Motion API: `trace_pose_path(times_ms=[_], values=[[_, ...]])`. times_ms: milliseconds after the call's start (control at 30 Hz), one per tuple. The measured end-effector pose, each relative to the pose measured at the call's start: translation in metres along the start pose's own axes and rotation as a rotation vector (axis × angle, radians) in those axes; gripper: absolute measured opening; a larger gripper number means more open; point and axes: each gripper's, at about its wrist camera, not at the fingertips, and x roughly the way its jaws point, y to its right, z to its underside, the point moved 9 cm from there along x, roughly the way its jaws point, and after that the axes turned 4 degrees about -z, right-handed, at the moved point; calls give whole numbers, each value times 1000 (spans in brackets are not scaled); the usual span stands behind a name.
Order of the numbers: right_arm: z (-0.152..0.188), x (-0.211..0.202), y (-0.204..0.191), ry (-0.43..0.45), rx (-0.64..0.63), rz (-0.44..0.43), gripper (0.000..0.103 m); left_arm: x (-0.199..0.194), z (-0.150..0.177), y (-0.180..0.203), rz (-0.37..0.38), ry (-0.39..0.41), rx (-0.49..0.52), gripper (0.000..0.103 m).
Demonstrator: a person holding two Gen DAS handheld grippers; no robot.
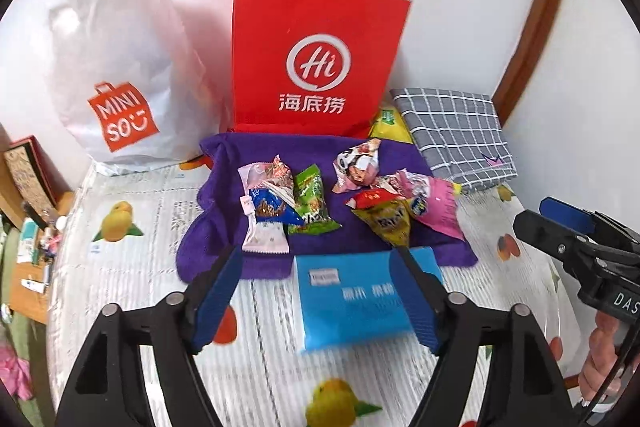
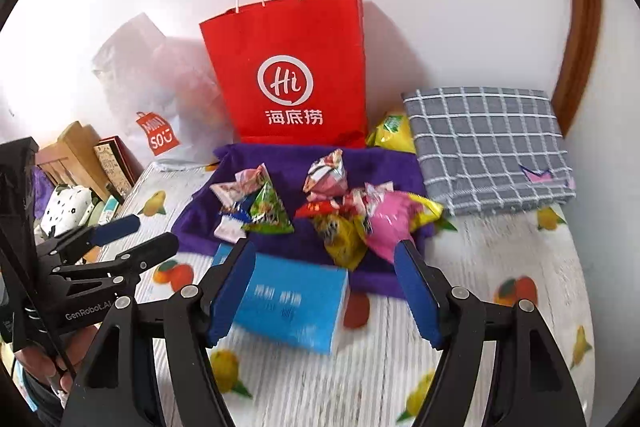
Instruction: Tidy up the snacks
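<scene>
Several wrapped snacks lie in two heaps on a purple towel (image 1: 208,247): a left heap (image 1: 280,203) (image 2: 256,207) and a right heap (image 1: 396,199) (image 2: 360,219). A blue flat pack (image 1: 352,307) (image 2: 288,307) rests on the table in front of the towel. My left gripper (image 1: 318,255) (image 2: 155,231) hovers open above the pack, holding nothing. My right gripper (image 2: 326,247) (image 1: 530,213) is open too, over the pack and the towel's front edge, with nothing between its fingers.
A red paper bag (image 1: 316,67) (image 2: 288,87) stands upright behind the towel, a white plastic bag (image 1: 120,87) to its left. A yellow packet (image 1: 390,125) and a folded grey checked cloth (image 1: 456,135) lie at the right. The table has a fruit-print cover (image 1: 132,227). Clutter (image 1: 36,227) lies beyond its left edge.
</scene>
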Motion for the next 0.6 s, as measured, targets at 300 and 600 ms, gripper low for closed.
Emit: trace_pose_path(times_ms=[300,600], values=[[41,-65,-9,64,46,21,82,-64,25,20,-19,52,56,82],[68,-106,-10,129,65,70,96,-112,49,30,-44,112,71,87]])
